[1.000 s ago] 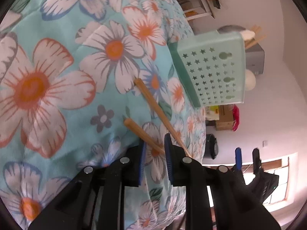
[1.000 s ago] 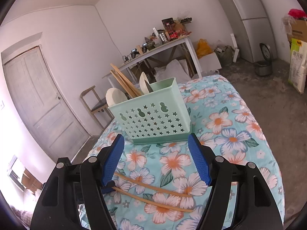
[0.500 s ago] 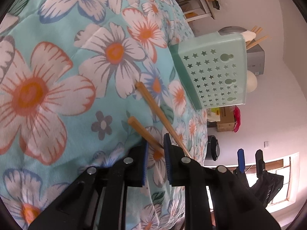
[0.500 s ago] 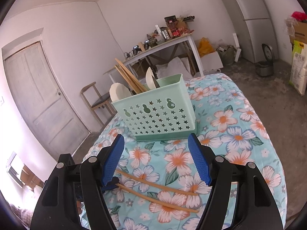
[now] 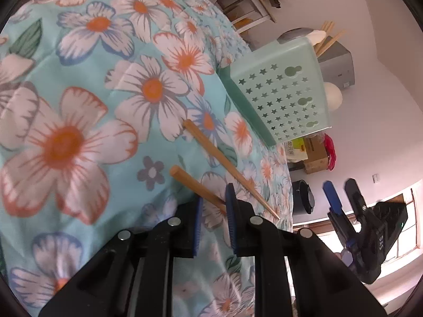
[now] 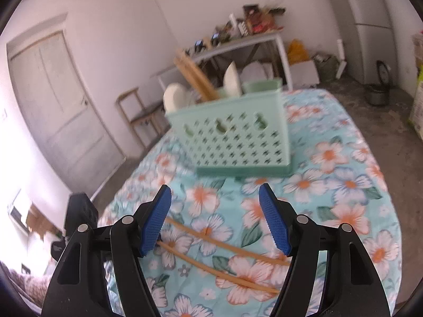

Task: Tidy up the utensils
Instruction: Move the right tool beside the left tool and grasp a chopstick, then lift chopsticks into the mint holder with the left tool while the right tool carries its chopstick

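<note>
On the flowered cover [image 5: 87, 111] two tan wooden chopsticks lie side by side, slim, with blunt ends. In the left wrist view the far chopstick [image 5: 211, 148] runs from the centre toward 5 o'clock, flat on the cloth. The near chopstick [image 5: 190, 181] passes between the blue pads of the left gripper [image 5: 214, 192], whose jaws are narrow and pinch it. A mint-green basket [image 5: 280, 97] with star-shaped holes stands at 2 o'clock. White spoons [image 5: 332, 96] and more chopsticks stick out of its top.

Compared with a second ago, the left gripper has closed a touch and rolled a little, so the basket now sits more tilted in its view. The near chopstick stays between the pads. The right gripper [image 6: 215, 198] has kept its jaws wide with nothing between them, and it has come nearer the basket. The basket now looks larger and is smeared by motion.

Only the left wrist view shows the pinch on the chopstick and the right gripper itself, dark with blue pads, at 4 o'clock against a bright window. Only the right wrist view shows both chopsticks at length across 6 o'clock, their left ends hidden behind its own left finger. It also shows the room at 12 o'clock: a pale door, a wooden chair and a cluttered desk [image 6: 246, 43].
</note>
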Action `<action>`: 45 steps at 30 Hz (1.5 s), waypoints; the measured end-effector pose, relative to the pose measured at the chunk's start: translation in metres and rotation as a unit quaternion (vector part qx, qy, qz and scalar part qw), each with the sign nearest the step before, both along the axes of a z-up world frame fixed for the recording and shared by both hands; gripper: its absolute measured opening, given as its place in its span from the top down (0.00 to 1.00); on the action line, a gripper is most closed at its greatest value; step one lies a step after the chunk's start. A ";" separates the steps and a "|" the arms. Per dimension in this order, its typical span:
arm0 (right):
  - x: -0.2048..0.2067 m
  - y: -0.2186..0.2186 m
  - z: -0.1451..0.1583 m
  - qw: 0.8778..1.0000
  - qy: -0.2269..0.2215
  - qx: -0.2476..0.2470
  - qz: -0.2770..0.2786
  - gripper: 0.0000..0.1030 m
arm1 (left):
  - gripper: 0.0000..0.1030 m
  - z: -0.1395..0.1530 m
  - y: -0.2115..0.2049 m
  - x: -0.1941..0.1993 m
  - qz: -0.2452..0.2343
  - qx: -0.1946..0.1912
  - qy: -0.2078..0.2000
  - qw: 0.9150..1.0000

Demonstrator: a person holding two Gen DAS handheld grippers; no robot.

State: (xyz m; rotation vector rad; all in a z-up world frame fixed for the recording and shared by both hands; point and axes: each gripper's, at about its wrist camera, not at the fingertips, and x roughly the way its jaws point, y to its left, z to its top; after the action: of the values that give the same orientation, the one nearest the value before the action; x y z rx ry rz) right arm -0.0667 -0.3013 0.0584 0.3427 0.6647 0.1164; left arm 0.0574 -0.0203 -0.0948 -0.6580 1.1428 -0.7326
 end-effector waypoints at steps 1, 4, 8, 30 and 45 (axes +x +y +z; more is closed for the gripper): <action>0.007 0.006 -0.004 1.000 0.013 -0.001 0.019 0.37 | 0.84 0.000 0.002 -0.001 -0.001 0.000 -0.004 1.000; 0.029 0.028 -0.013 0.996 0.052 -0.022 0.074 0.40 | 0.84 -0.001 0.003 -0.004 -0.003 -0.002 -0.013 1.000; 0.054 0.064 -0.029 0.982 0.095 -0.060 0.153 0.48 | 0.84 -0.002 0.005 -0.005 -0.003 -0.008 -0.019 1.000; 0.105 0.107 -0.074 0.946 0.173 -0.121 0.248 0.66 | 0.84 -0.004 0.013 -0.010 -0.008 -0.019 -0.031 0.999; 0.109 0.086 -0.066 0.970 0.147 -0.091 0.173 0.95 | 0.84 -0.003 0.013 -0.009 -0.008 -0.019 -0.031 0.999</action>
State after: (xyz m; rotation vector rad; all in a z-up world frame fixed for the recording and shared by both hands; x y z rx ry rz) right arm 0.0418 -0.2148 -0.0080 0.0636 1.0189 0.3399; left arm 0.0480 -0.0073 -0.0981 -0.6544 1.0811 -0.7858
